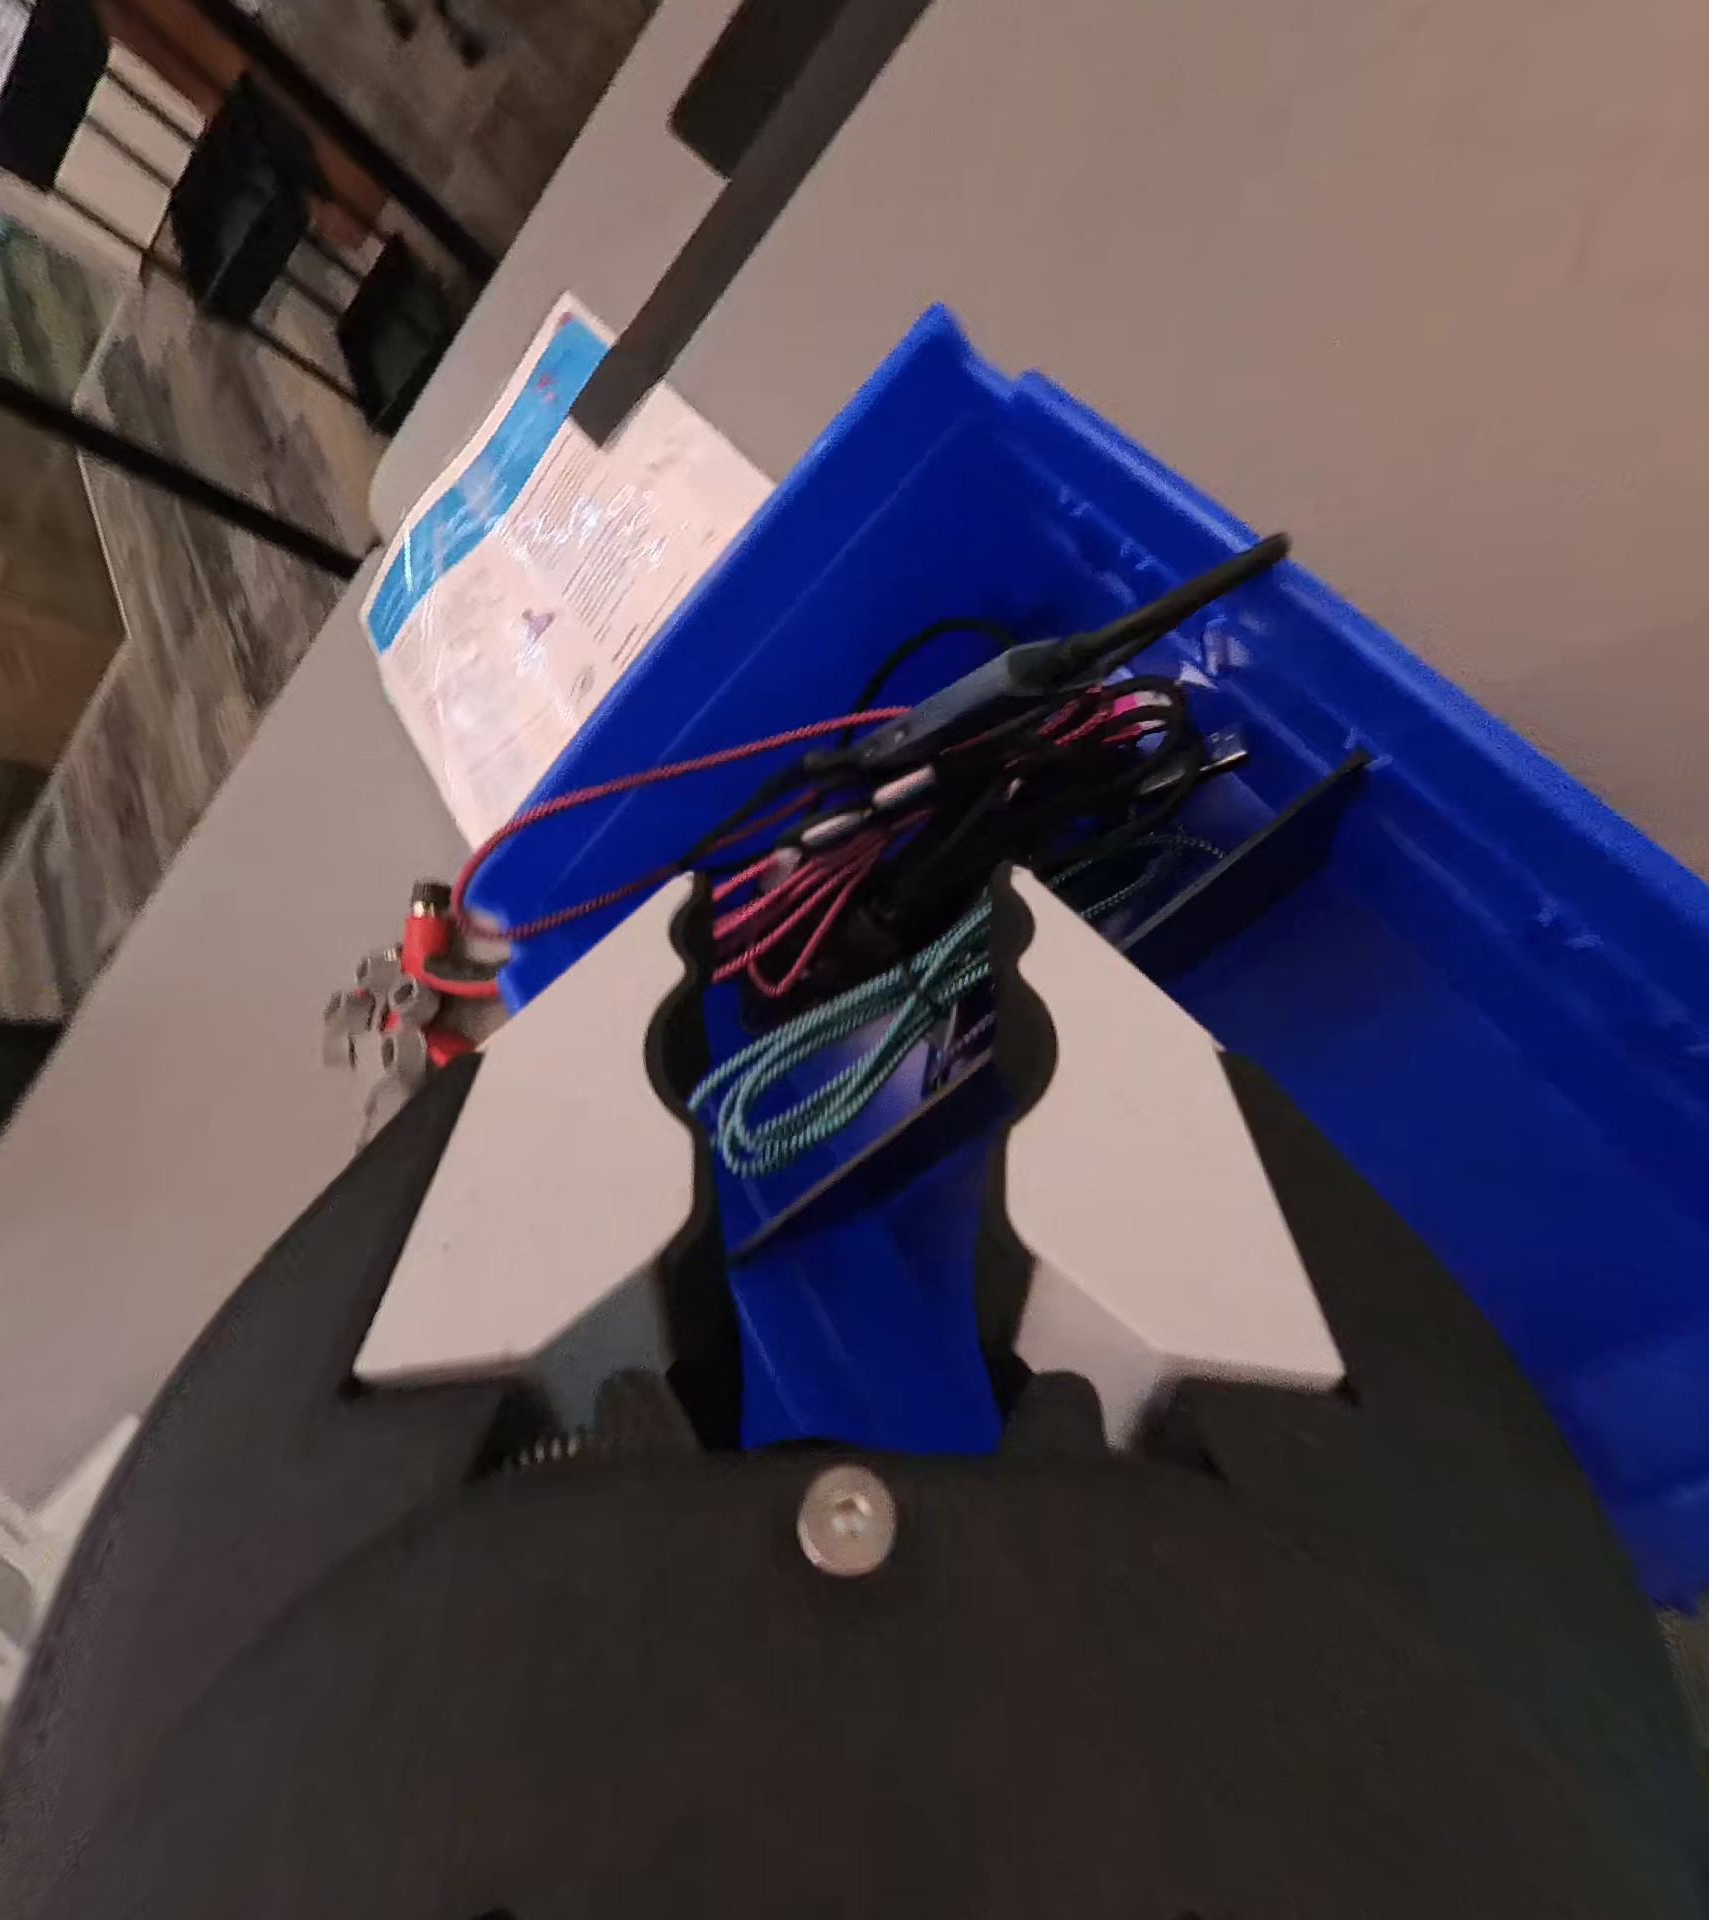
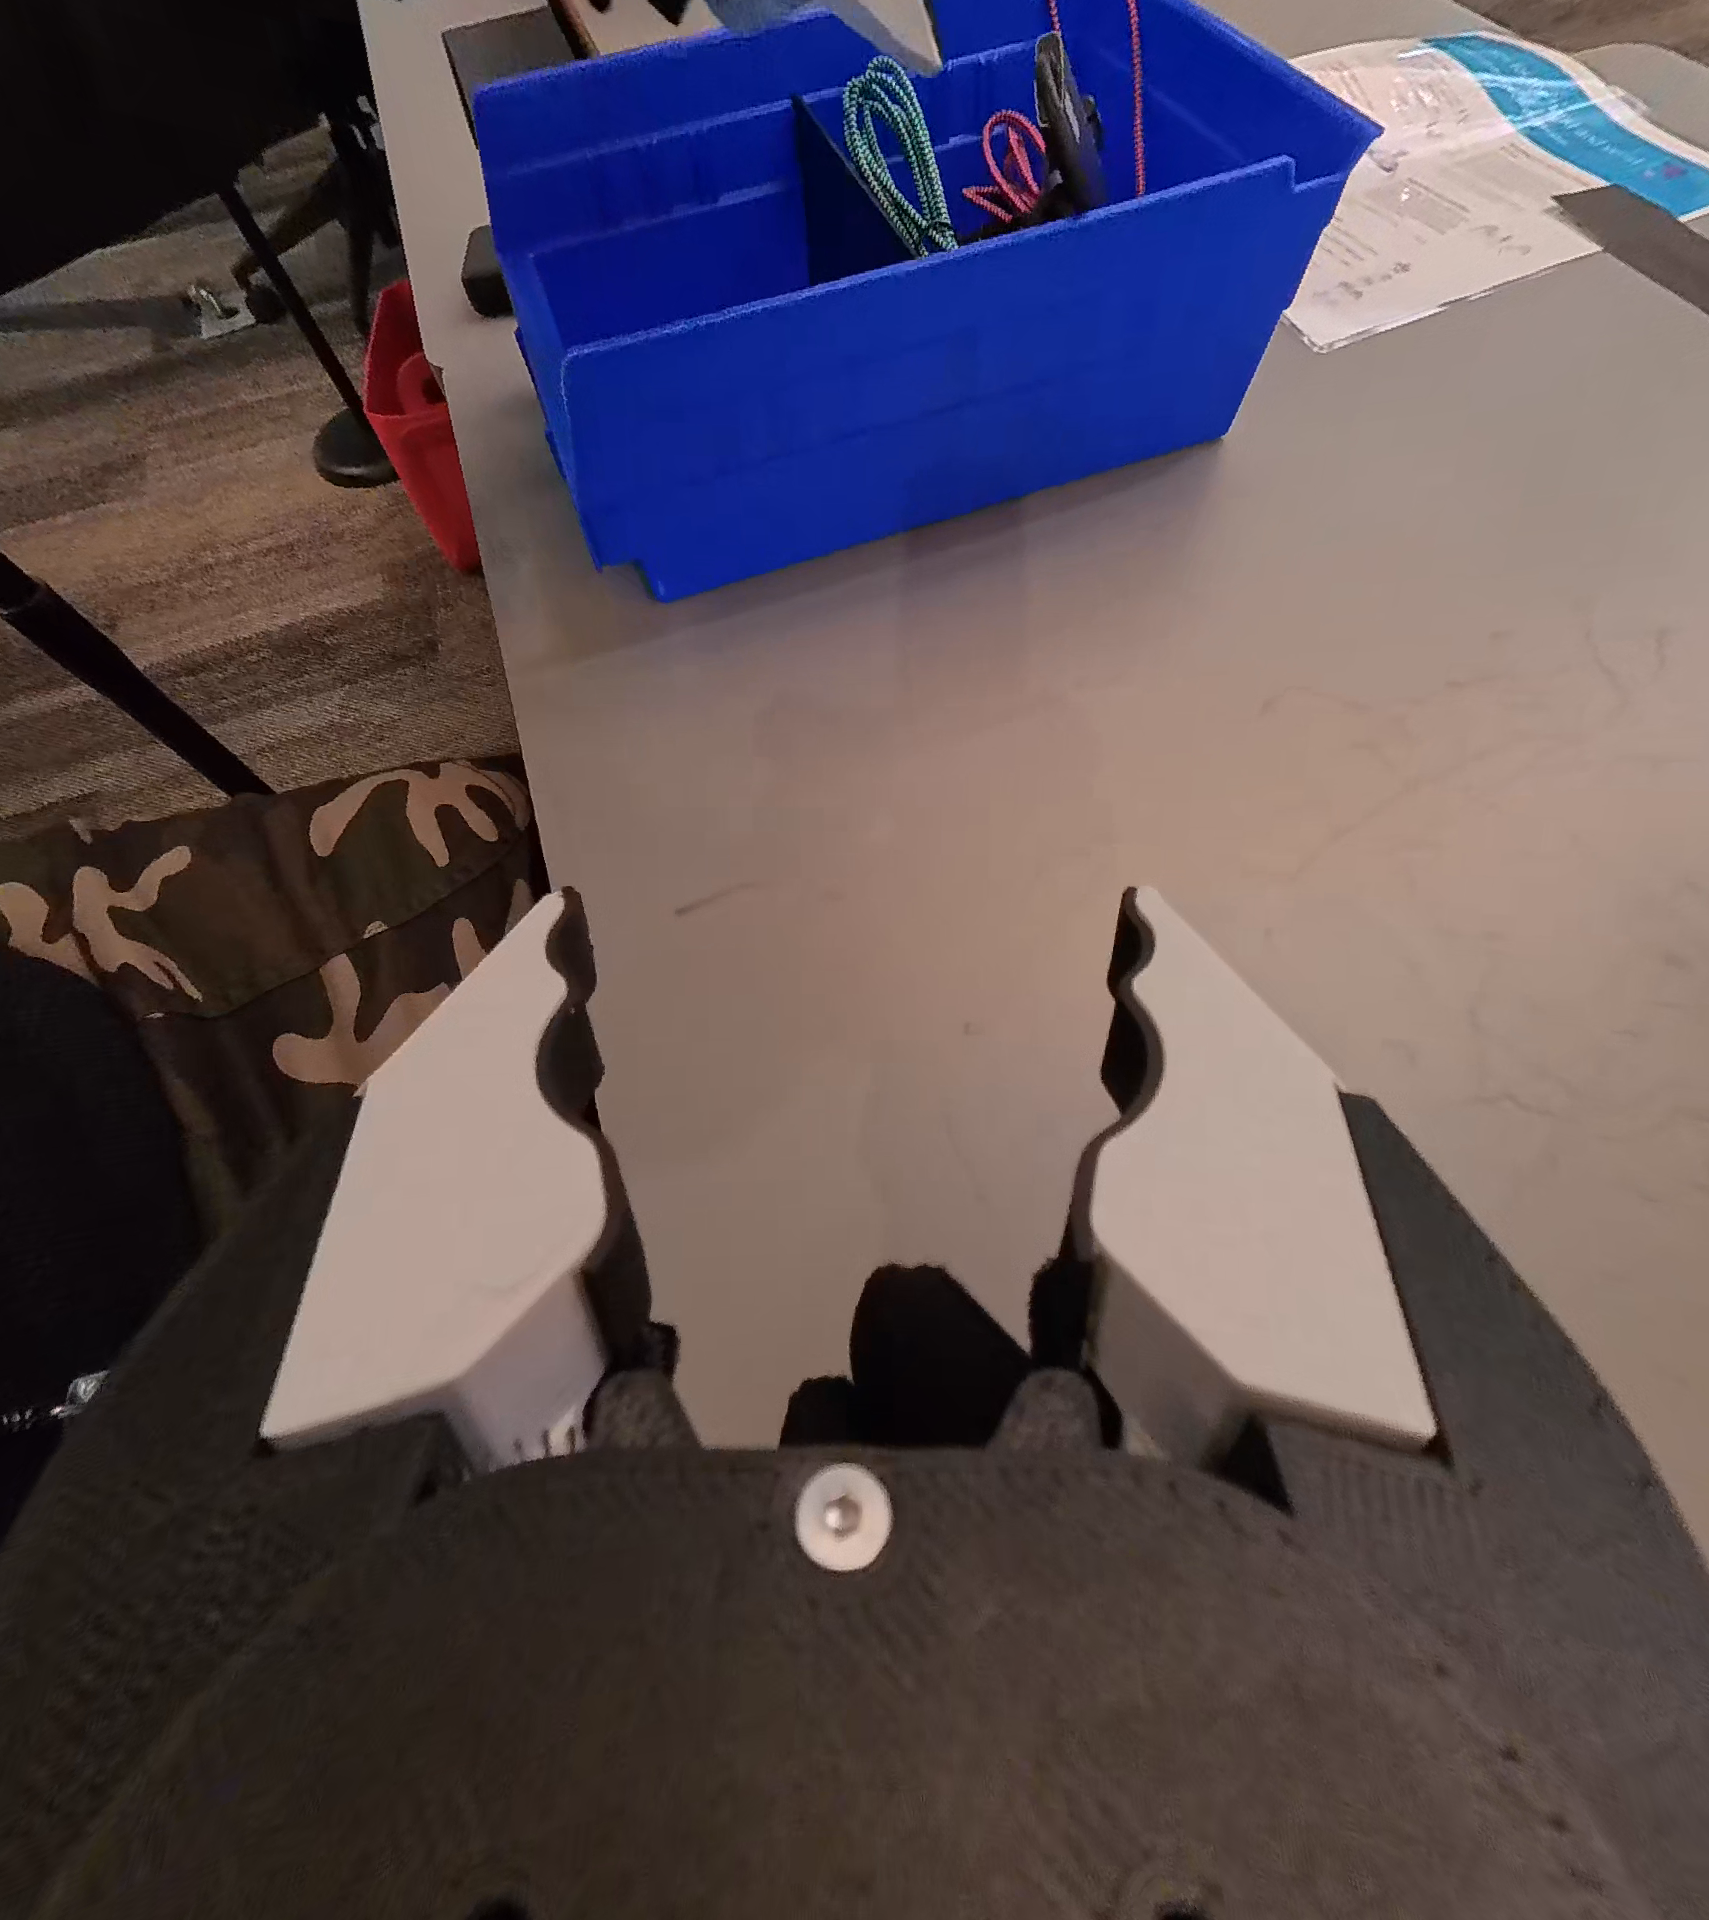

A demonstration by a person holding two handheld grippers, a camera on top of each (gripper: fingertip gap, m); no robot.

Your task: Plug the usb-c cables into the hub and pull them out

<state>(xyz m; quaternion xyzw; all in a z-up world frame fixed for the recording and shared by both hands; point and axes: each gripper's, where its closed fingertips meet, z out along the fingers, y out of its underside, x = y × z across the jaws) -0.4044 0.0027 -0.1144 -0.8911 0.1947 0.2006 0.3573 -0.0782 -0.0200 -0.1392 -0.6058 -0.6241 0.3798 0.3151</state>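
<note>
Nothing is plugged yet, by my judgement. The right claw (image 2: 845, 935) hovers released over the bare table (image 2: 1245, 831). Farther off, the left claw (image 1: 850, 883), parted and empty, hangs over the blue bin (image 1: 1452, 1039) holding tangled cables (image 1: 829, 1060) and the hub (image 1: 995, 675).

Dim warm indoor light, left view motion-blurred, right view sharp, wide-angle edge distortion

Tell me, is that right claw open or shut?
Open. The right gripper shows bare grey table between its spread fingers, holding nothing.
</note>
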